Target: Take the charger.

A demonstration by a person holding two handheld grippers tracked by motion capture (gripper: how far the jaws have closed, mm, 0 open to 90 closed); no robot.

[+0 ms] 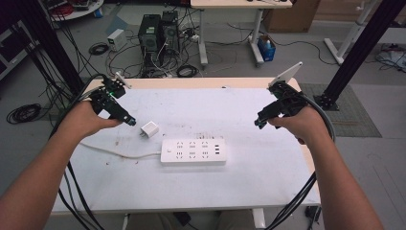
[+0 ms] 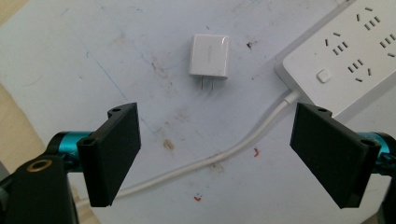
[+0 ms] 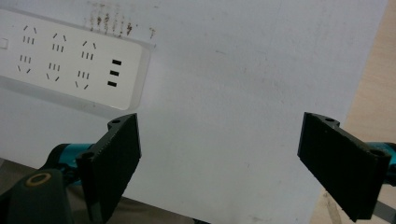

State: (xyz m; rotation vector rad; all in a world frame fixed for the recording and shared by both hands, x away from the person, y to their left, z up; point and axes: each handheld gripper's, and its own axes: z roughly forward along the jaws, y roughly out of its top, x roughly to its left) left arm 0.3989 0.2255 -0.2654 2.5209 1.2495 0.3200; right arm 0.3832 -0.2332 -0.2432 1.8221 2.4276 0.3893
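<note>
A white power strip (image 1: 193, 152) lies flat near the middle of the table, its cable (image 1: 115, 152) running off to the left. A small white plug adapter (image 1: 149, 130) lies on its side just left of the strip, prongs showing (image 2: 209, 56). My left gripper (image 1: 130, 121) hovers open just left of the adapter, nothing between its jaws (image 2: 217, 158). My right gripper (image 1: 259, 123) hangs open over the right part of the table, apart from the strip (image 3: 70, 63), with bare table between its jaws (image 3: 219, 163).
The white table top (image 1: 249, 110) carries small stains and red marks. Its wooden edge shows at the back and right. Black cables trail from both grippers off the table's sides. Computer towers (image 1: 158, 33) and tangled cords sit on the floor beyond.
</note>
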